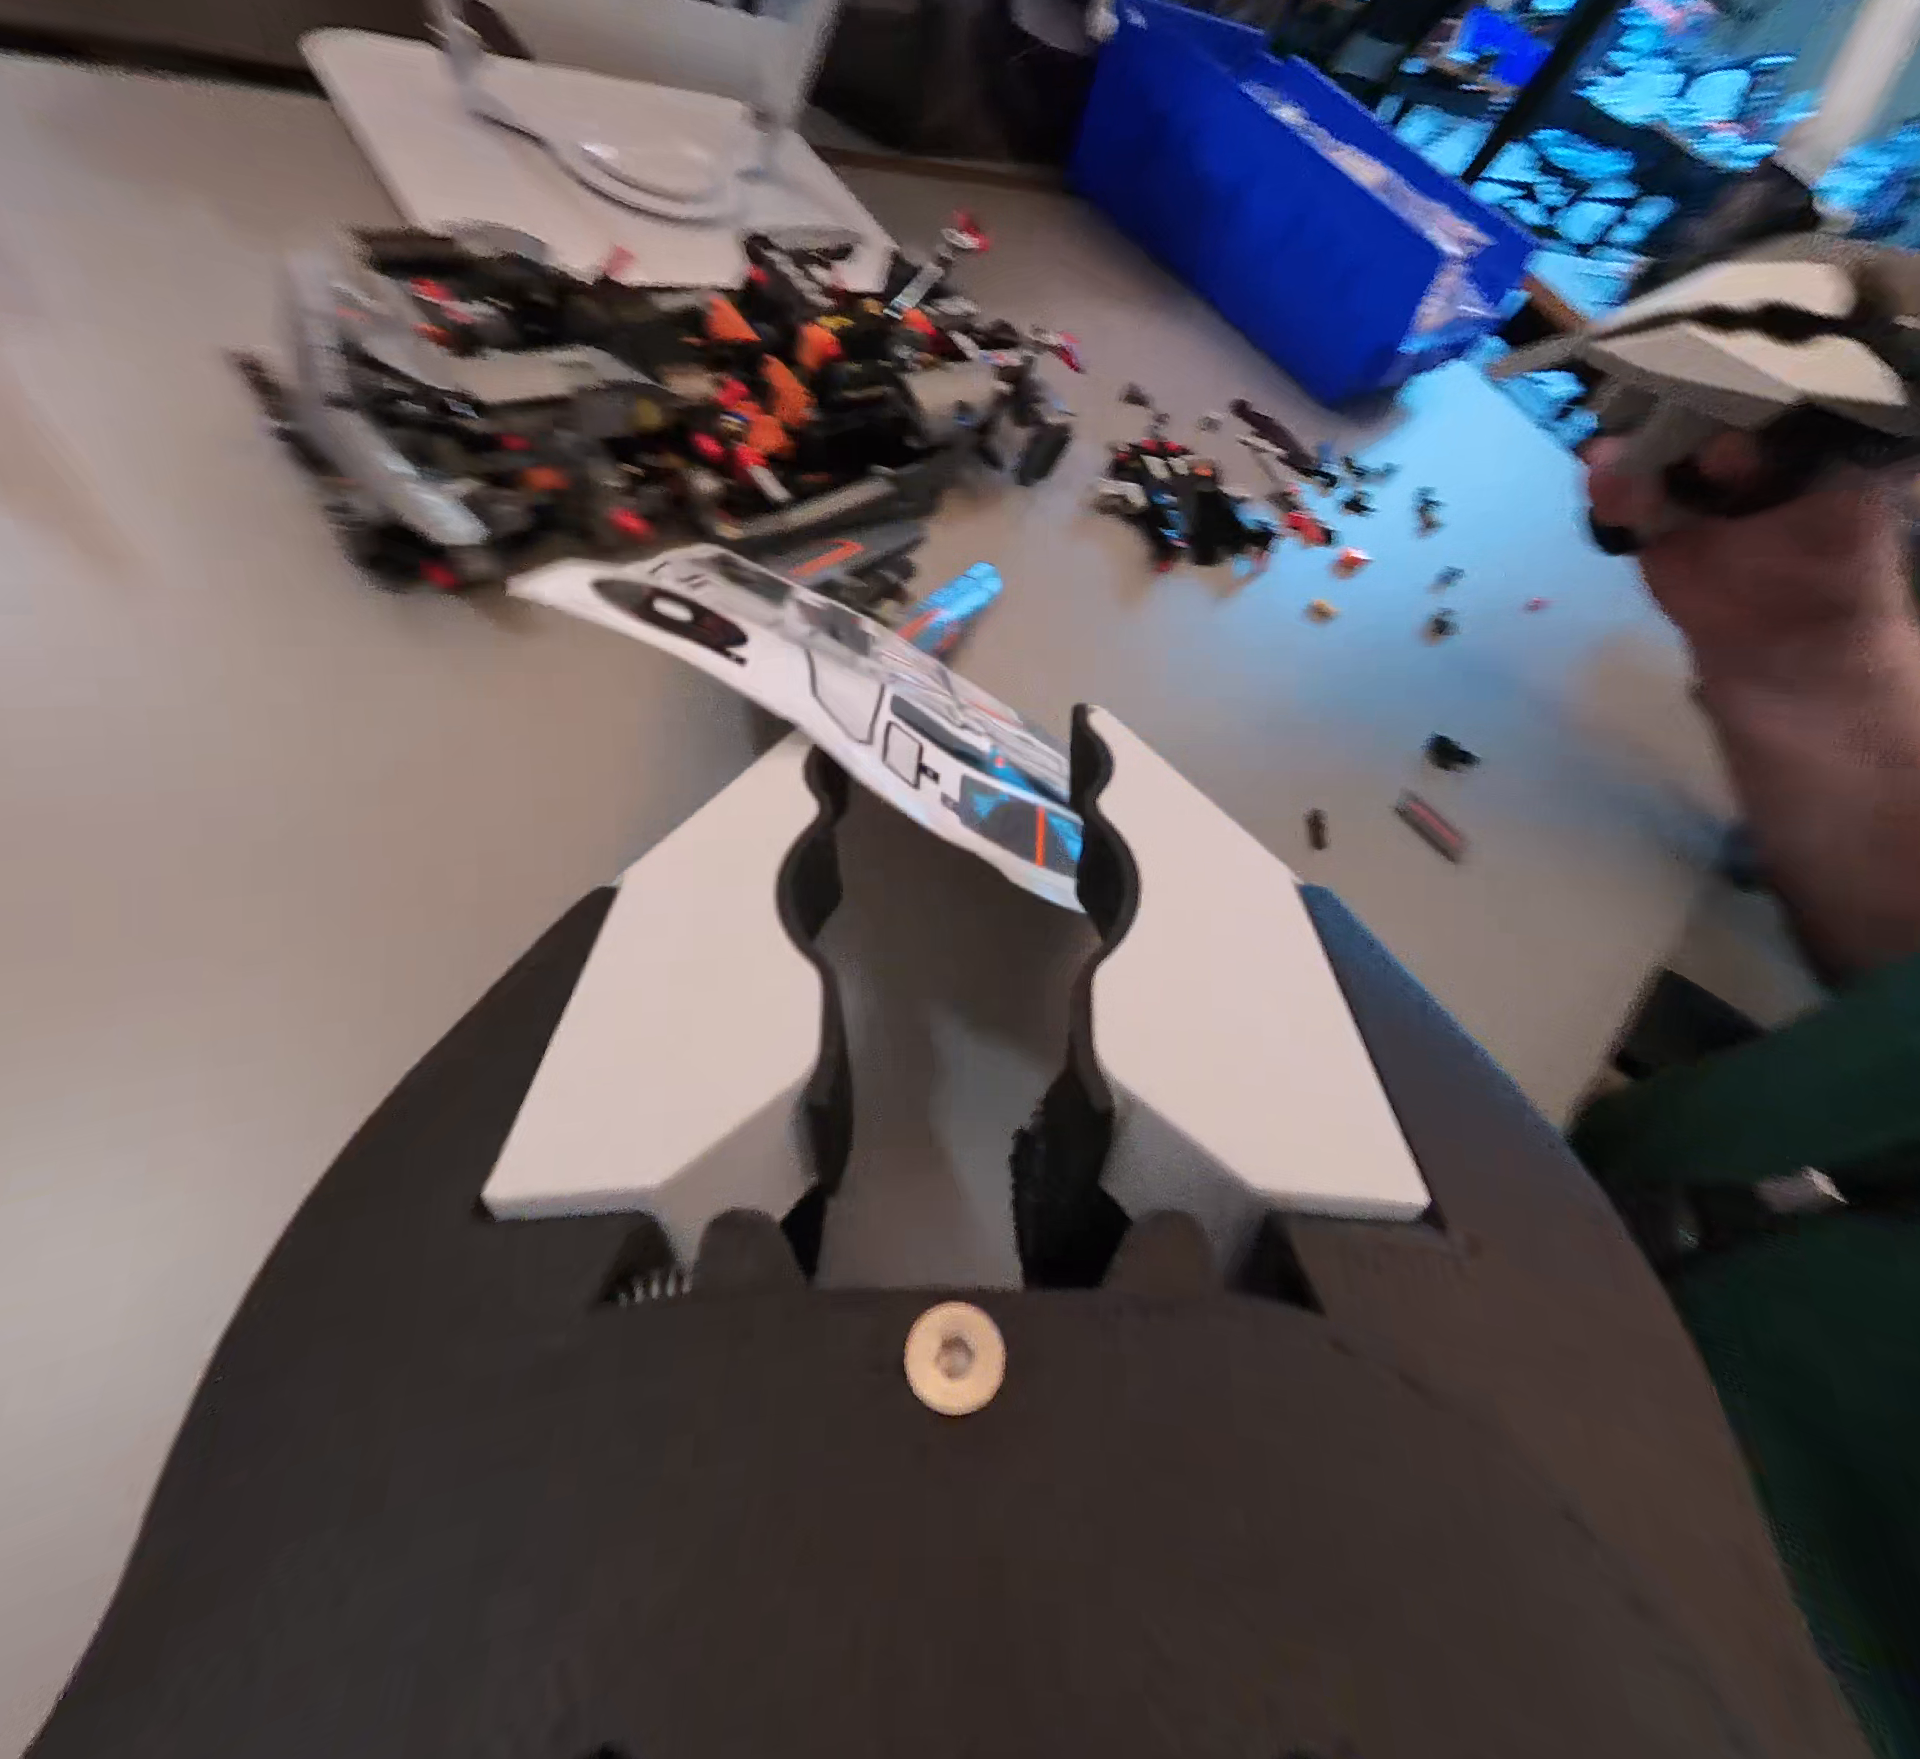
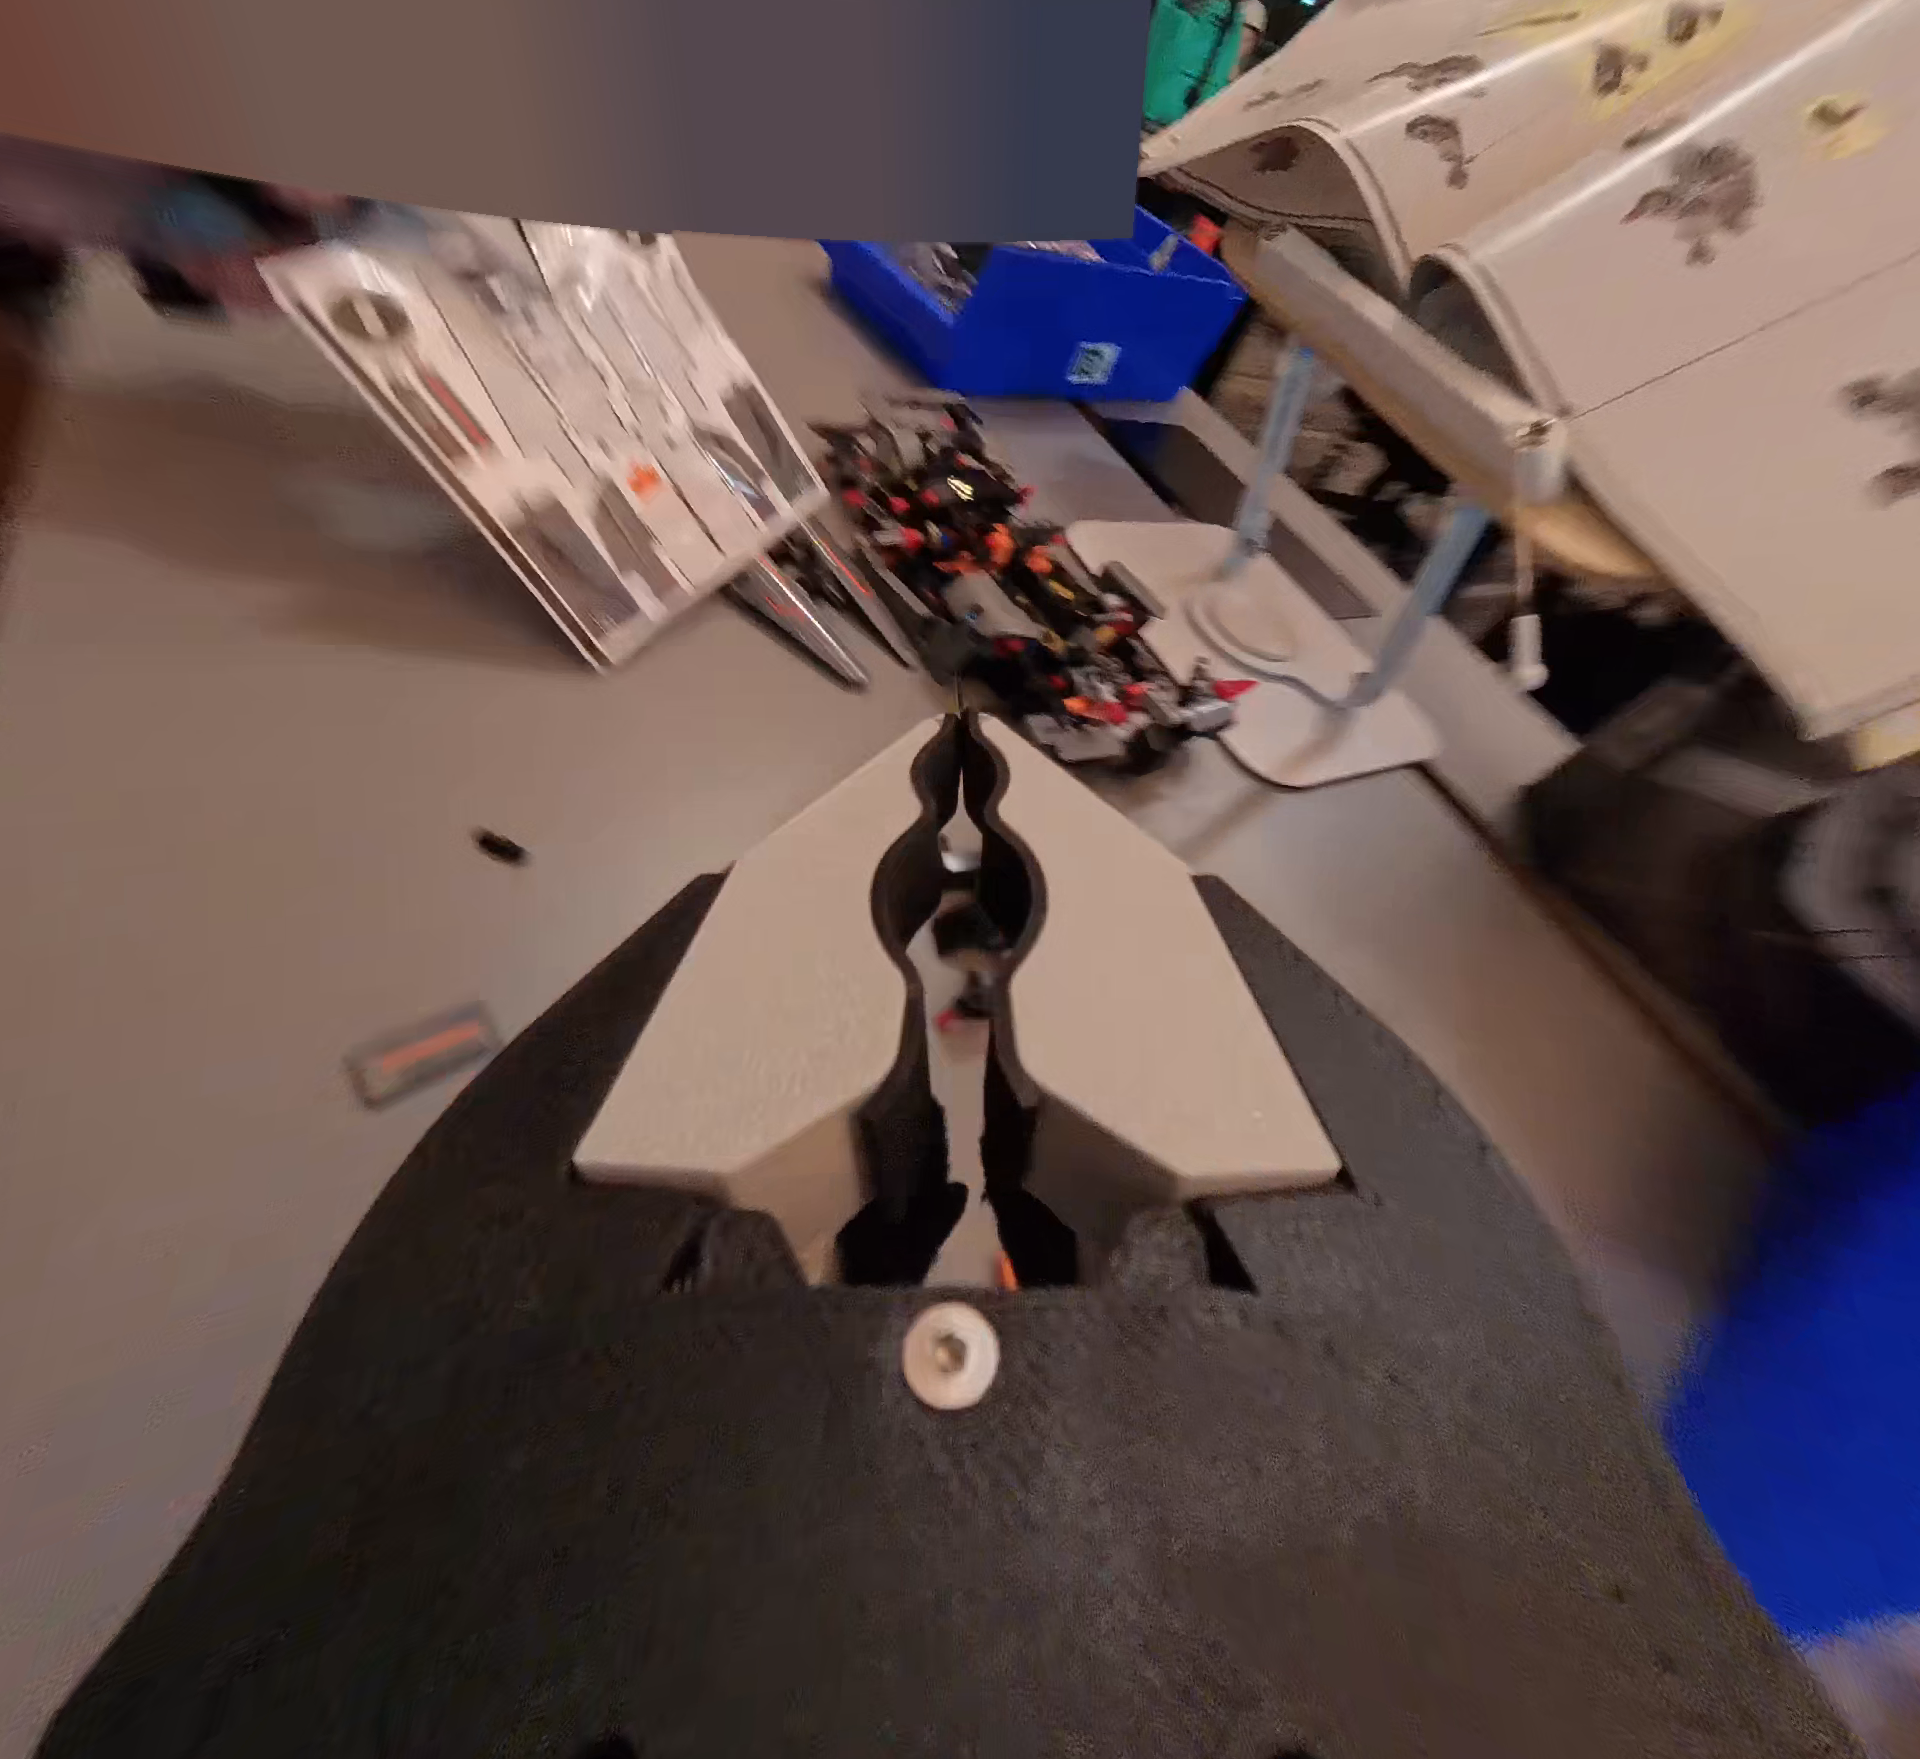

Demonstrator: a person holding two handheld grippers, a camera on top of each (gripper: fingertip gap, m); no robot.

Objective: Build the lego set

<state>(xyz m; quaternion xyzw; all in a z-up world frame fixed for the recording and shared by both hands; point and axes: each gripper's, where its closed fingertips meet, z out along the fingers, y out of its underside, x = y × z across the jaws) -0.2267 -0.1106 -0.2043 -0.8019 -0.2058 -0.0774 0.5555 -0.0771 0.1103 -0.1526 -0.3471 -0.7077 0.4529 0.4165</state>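
Left gripper (image 1: 951, 779) jaws parted, sticker sheet (image 1: 831, 670) lying between them, grip uncertain. Right gripper (image 2: 961, 733) closed, apparently empty. Model (image 2: 997, 587) on table (image 2: 260, 826), sheet lifted clear of it, likely for access.

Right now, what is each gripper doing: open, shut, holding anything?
Left gripper: open, jaws apart around the edge of the white printed sticker sheet; a grip cannot be told.
Right gripper: shut; anything pinched at the tips cannot be told.
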